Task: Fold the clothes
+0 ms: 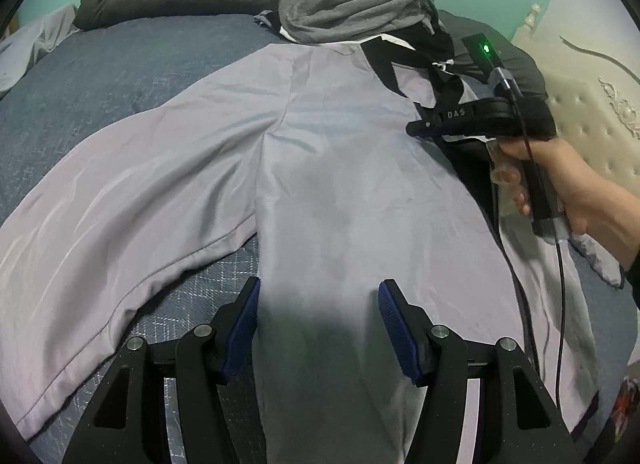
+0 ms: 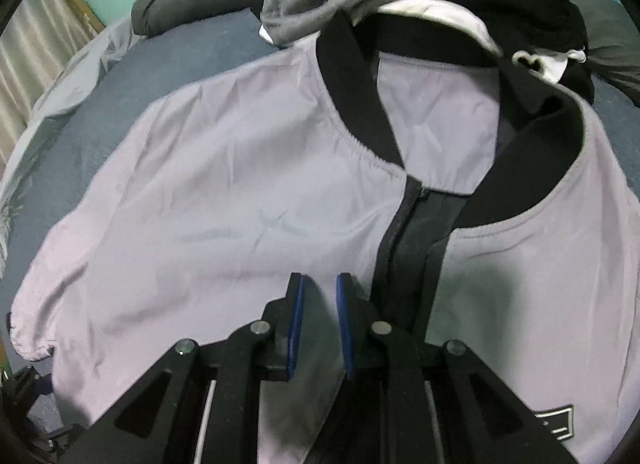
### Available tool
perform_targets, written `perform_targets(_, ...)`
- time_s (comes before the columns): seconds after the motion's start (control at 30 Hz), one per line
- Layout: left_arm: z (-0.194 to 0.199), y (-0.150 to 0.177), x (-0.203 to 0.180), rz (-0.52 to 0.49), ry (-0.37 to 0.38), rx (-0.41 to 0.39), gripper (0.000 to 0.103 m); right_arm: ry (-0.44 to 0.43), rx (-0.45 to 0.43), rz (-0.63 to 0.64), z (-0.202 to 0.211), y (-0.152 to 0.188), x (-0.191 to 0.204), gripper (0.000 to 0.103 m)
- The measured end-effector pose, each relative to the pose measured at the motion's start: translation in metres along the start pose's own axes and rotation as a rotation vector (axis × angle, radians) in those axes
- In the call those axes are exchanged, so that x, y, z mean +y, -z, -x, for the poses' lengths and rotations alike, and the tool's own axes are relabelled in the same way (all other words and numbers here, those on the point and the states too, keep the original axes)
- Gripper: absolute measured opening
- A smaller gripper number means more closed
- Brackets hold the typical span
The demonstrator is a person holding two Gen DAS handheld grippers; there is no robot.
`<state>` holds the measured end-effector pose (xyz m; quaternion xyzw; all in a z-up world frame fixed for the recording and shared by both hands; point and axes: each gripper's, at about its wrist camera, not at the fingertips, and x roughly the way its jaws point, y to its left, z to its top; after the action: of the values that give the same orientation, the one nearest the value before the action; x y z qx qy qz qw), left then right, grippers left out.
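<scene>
Left gripper [image 1: 318,328]: black linkage arms, silver pivot screws, ribbed blue pads [image 1: 394,328]. Right gripper [image 2: 319,328]: same build; behind its claw, white "DAS" lettering, green light, black cable [image 1: 560,304], bare hand [image 1: 576,191].

Smooth, faintly glossy lilac jacket [image 1: 340,191]; matt woven bedspread [image 1: 120,75].

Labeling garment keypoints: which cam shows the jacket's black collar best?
Right wrist. The black collar fills the upper centre there, both sides visible down to the zipper. In the left wrist view only a small, distant part of the collar shows, beside the right gripper and the grey clothes pile.
</scene>
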<state>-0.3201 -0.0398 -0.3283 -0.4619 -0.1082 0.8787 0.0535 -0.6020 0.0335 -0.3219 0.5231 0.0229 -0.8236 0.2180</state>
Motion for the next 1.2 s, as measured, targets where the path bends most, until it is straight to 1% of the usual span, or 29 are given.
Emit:
perform_targets(0.03,0.001,0.0,-0.001,0.0,0.001,-0.003,0.063,0.008,-0.042,-0.009,0.014,-0.001,-0.003,0.016)
perform_targets(0.13,0.005,-0.001,-0.003,0.001,0.0,-0.008,0.063,0.046,-0.117,-0.044,0.046,-0.004,-0.017,0.016)
perform_targets(0.17,0.006,0.0,-0.003,0.001,-0.002,-0.008,0.063,0.064,-0.136,-0.054,0.056,-0.005,-0.022,0.023)
perform_targets(0.2,0.008,0.002,-0.003,0.001,-0.003,-0.008,0.063,0.093,-0.131,-0.053,0.061,-0.005,-0.027,0.034)
perform_targets(0.23,0.009,0.003,-0.003,0.003,-0.004,-0.007,0.063,0.108,-0.111,-0.048,0.063,-0.004,-0.029,0.037)
perform_targets(0.27,0.01,0.005,-0.003,0.007,-0.004,-0.005,0.063,0.114,-0.083,-0.035,0.064,0.002,-0.033,0.038)
perform_targets(0.37,0.013,0.01,-0.002,0.021,-0.003,-0.003,0.063,0.157,-0.004,0.059,0.056,0.013,-0.025,0.038)
perform_targets(0.43,0.014,0.013,-0.003,0.025,-0.001,-0.003,0.063,0.182,0.062,0.119,0.038,0.015,-0.016,0.038)
perform_targets(0.53,0.014,0.013,-0.003,0.029,0.007,-0.005,0.063,0.254,0.137,0.206,0.015,0.021,-0.003,0.037)
perform_targets(0.57,0.013,0.013,-0.004,0.028,0.01,-0.005,0.063,0.266,0.15,0.216,0.009,0.022,-0.001,0.034)
perform_targets(0.6,0.013,0.013,-0.004,0.027,0.014,-0.005,0.063,0.27,0.162,0.216,0.002,0.022,-0.001,0.024)
perform_targets(0.67,0.011,0.014,-0.005,0.027,0.021,-0.001,0.063,0.279,0.176,0.201,-0.005,0.022,-0.003,0.014)
perform_targets(0.7,0.009,0.014,-0.005,0.027,0.024,0.002,0.063,0.276,0.176,0.177,-0.008,0.021,-0.005,0.009)
perform_targets(0.77,0.007,0.014,-0.004,0.032,0.028,0.005,0.063,0.251,0.161,0.109,-0.009,0.017,-0.013,0.007)
perform_targets(0.87,0.006,0.014,-0.002,0.04,0.036,0.005,0.063,0.164,0.087,-0.028,0.0,0.012,-0.03,0.005)
perform_targets(1.07,0.008,0.013,0.001,0.057,0.042,-0.003,0.063,0.004,-0.113,-0.197,0.033,0.01,-0.054,0.004)
perform_targets(1.1,0.008,0.013,0.001,0.058,0.043,-0.003,0.063,-0.02,-0.116,-0.206,0.033,0.01,-0.055,0.004)
perform_targets(1.2,0.007,0.013,-0.001,0.056,0.046,-0.003,0.063,-0.094,-0.184,-0.21,0.039,0.01,-0.057,0.004)
